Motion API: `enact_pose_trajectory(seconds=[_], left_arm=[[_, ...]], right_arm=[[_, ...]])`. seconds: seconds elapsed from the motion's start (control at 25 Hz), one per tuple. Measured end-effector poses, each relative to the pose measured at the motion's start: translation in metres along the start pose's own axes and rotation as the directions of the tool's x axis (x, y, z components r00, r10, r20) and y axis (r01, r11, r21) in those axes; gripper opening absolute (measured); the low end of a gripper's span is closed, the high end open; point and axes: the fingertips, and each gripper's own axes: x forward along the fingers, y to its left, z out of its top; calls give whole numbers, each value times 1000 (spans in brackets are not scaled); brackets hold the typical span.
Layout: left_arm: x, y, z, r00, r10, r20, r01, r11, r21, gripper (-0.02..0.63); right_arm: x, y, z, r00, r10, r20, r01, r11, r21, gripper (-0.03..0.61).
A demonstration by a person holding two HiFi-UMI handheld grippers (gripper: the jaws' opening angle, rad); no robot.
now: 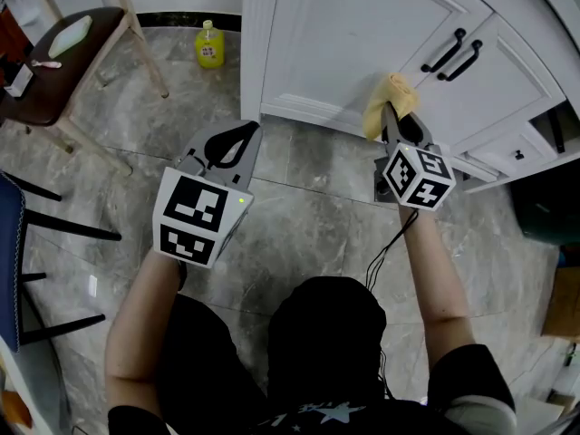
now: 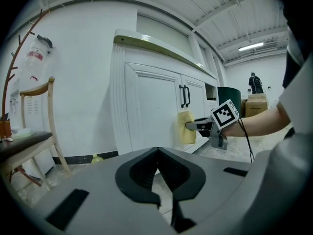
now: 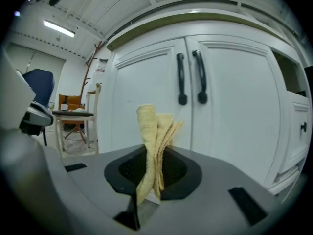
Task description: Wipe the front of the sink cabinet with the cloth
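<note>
A folded yellow cloth (image 1: 388,101) is pinched in my right gripper (image 1: 399,120), which is shut on it and holds it against the lower part of the white sink cabinet (image 1: 362,34), below the two black handles (image 1: 453,54). From the right gripper view the cloth (image 3: 154,143) stands upright between the jaws, in front of the cabinet doors (image 3: 225,106). My left gripper (image 1: 237,139) hangs over the floor left of the cabinet, shut and holding nothing. In the left gripper view the cloth (image 2: 186,127) and the right gripper (image 2: 203,126) show against the door.
A yellow bottle (image 1: 209,45) stands on the tiled floor by the cabinet's left corner. A wooden chair with a dark seat (image 1: 63,62) is at the far left, a blue chair (image 1: 9,261) nearer. Drawers (image 1: 521,148) sit right of the doors.
</note>
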Motion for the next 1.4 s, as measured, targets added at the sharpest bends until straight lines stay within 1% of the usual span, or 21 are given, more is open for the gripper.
enact_pose_trajectory(seconds=[0.16,0.32,0.4,0.52,0.68,0.84,1.08,1.24,1.4], left_arm=[[-12,21,-20,997,66,-33,-66,998,3,17],[-27,41,-38,991,118,-56,-118,993,7,17],[-35,49,-47,989,134,-66,-134,991,10,17],[-49,63,-61,983,167,-79,-168,986,-7,17],[-60,79,-74,975,202,-93,-206,978,-33,17],[-61,84,-80,974,206,-93,-210,977,-42,17],[-57,85,-90,975,196,-109,-201,979,-38,17],[-46,77,-89,977,176,-118,-180,983,-27,17],[-29,66,-83,982,145,-121,-148,989,-10,17]], right_arm=[[19,58,-16,992,130,-12,-130,991,-14,63],[44,111,-34,975,220,-26,-220,975,-11,63],[55,135,-40,966,256,-25,-256,966,-20,63],[73,168,-47,953,301,-22,-301,953,-33,63],[96,197,-52,947,321,-14,-321,944,-76,63],[111,201,-58,954,299,-15,-298,947,-118,63],[111,188,-64,965,261,-6,-261,961,-92,63],[105,168,-70,972,235,-8,-235,969,-77,63],[100,136,-76,982,189,-11,-189,981,-52,63]])
